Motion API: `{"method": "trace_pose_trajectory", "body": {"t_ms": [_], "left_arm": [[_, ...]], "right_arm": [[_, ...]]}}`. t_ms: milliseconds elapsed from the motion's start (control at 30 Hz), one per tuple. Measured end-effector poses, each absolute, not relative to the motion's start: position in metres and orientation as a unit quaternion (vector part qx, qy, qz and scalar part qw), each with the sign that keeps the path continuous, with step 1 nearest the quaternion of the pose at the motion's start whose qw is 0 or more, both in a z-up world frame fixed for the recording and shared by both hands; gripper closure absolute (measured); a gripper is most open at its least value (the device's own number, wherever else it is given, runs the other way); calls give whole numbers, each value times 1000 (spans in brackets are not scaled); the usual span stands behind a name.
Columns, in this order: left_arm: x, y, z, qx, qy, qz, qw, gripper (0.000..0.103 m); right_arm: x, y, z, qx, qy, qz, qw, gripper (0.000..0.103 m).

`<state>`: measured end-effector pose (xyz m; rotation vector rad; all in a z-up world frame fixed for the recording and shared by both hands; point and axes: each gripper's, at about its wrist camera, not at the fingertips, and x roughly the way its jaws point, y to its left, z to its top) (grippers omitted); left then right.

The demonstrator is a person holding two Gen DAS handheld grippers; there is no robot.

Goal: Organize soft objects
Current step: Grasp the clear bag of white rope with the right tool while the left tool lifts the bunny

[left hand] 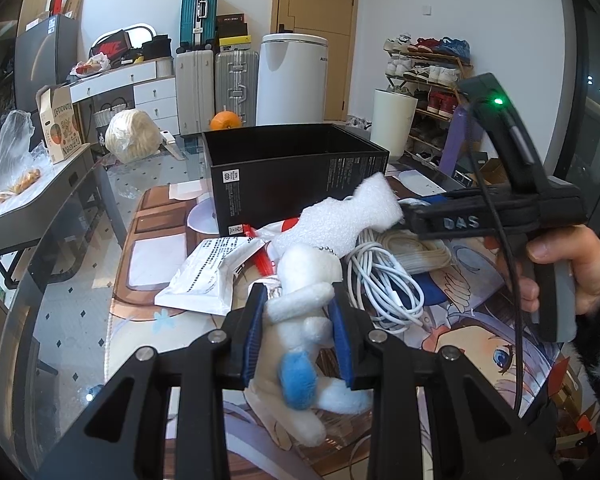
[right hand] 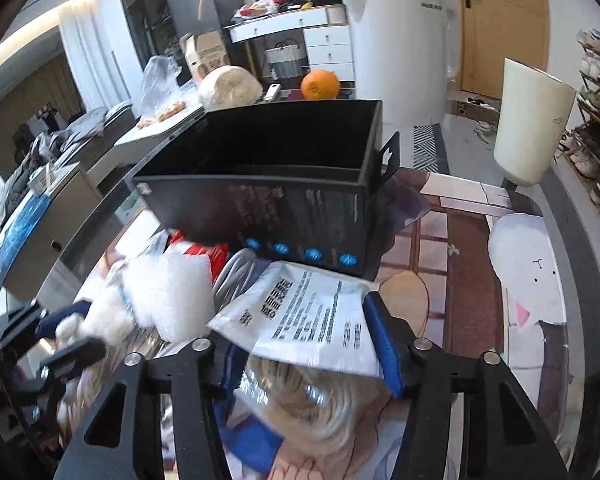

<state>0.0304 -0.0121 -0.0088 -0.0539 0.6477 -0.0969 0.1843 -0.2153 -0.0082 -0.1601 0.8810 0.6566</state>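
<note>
A: How far along is the sorting?

B: Barely begun, I'd judge. The black box (left hand: 296,168) looks empty as far as its inside shows, and the soft things all lie in front of it.

A: What has the left tool (left hand: 298,320) got?

B: Its blue pads are closed on a white plush (left hand: 308,304) with a blue patch, just in front of the box.

A: And the right tool (right hand: 312,344)?

B: In its own view a white packet (right hand: 312,316) lies between its fingers, seemingly pinched. In the left view it sits against a piece of white foam (left hand: 352,216); what exactly it holds, I cannot tell.

A: What is left?

B: The plush, foam, white cable (left hand: 384,284) and beige cord (right hand: 312,408), all still in front of the box.

A: The surface?

B: A glass bench (left hand: 76,296) under an anime-print mat (left hand: 480,320).

A: The room?

B: Behind the box: an orange (right hand: 320,85), suitcases (left hand: 216,80), a white appliance (left hand: 292,80), a door and a shoe rack (left hand: 428,76).
</note>
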Motion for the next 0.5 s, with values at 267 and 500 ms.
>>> {"method": "trace_pose_trajectory", "body": {"t_ms": [267, 500], "left_arm": [[25, -10, -6, -35, 308, -50, 949, 74], [25, -7, -6, -44, 307, -50, 949, 74]], "right_arm": [[161, -231, -10, -110, 429, 342, 829, 18], [158, -226, -21, -167, 429, 363, 810, 16]]}}
